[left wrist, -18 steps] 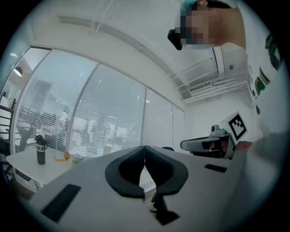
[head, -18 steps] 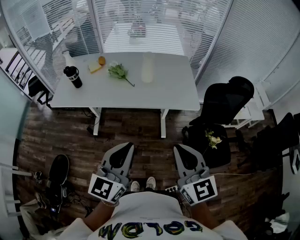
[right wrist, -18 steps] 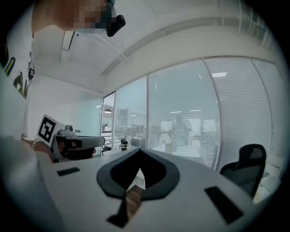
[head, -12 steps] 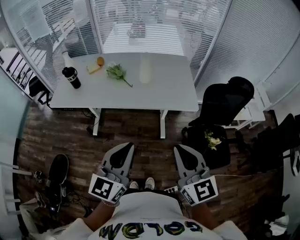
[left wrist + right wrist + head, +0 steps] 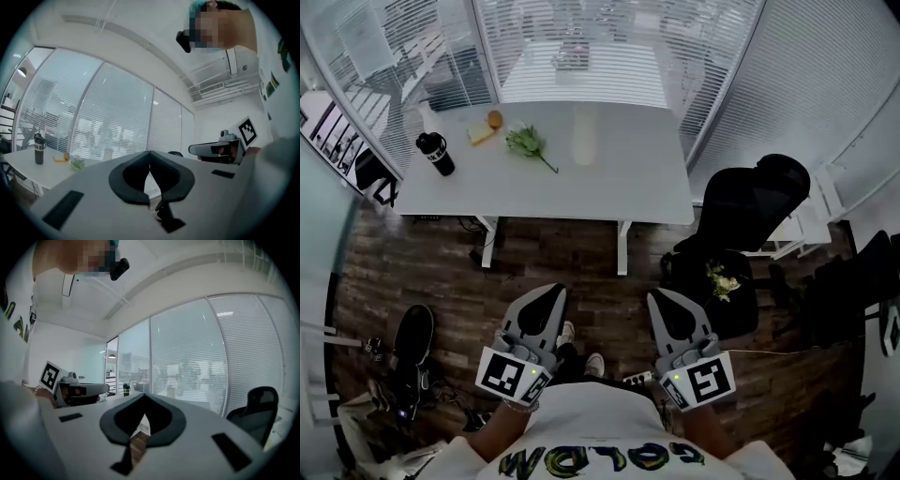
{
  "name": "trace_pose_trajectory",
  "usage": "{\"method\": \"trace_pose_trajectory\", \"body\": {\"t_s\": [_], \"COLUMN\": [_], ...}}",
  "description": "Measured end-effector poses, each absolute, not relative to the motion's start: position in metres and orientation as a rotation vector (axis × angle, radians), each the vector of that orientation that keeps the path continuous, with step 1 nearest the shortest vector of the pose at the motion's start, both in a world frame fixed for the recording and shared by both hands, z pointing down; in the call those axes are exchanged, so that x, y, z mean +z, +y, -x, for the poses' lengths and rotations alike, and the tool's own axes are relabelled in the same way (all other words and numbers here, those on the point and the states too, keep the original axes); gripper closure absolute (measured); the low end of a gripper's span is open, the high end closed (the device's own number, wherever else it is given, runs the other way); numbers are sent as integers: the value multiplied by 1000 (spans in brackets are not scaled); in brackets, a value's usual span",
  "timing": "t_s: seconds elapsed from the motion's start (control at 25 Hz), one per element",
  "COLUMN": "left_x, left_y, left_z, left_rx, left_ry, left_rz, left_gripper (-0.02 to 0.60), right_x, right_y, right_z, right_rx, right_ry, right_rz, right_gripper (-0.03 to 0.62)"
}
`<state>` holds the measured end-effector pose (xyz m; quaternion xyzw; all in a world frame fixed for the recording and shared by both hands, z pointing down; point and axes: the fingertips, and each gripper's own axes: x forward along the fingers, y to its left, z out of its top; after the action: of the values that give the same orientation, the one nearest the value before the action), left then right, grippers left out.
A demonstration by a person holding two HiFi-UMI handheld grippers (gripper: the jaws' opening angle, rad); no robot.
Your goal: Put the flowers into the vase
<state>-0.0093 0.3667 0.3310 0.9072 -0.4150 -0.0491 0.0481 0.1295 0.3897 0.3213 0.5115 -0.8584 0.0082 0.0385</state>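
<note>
Small update: I've started walking. Compared with half a second ago, one shoe [image 5: 567, 330] is now a step ahead of the other, and the table [image 5: 609, 192] has slid a bit up and left in the head view. Nothing on it has been touched, so I'd say I'm only on the approach.

Both grippers are out in front of me, level. The left gripper [image 5: 551, 293] has its jaws pressed together with nothing between them, and the right gripper [image 5: 662, 298] is the same.

The flowers [image 5: 525, 142] lie flat on the far left part of the table, stem pointing right. The vase [image 5: 584, 134] stands upright just to their right, not touching them. There's also a second bunch [image 5: 722, 279] on the seat of the chair [image 5: 759, 211], on my near right.

As for room, the floor [image 5: 581, 262] between me and the table is open. A power strip [image 5: 636, 378] lies right by my feet, so that's a trip risk. There's dark clutter [image 5: 414, 342] on the floor to my near left.

On the table, a bottle [image 5: 436, 153] stands near the left edge and some yellow bits [image 5: 487, 127] sit just beside the flowers. The right half is bare, so I reckon that's the easy side to come in from. The flowers lie well back from the near edge, so I'll have to reach in.
</note>
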Motion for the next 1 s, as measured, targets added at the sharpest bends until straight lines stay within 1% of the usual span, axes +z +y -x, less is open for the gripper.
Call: {"method": "trace_pose_trajectory", "body": {"t_s": [0.36,1.0], "left_x": [330,322], "left_y": [320,206], "left_z": [26,108], "left_rx": [-165,-188], "left_ry": [-1281,-1238], "left_rz": [-2757,-2787], "left_gripper": [568,568], "right_x": [323,315], "right_y": [343,227], "right_z": [-117,-28], "right_rx": [23,-7], "right_ry": [-2627,-2613], "right_rz": [-1560,-1540], "right_gripper": [585,585]}}
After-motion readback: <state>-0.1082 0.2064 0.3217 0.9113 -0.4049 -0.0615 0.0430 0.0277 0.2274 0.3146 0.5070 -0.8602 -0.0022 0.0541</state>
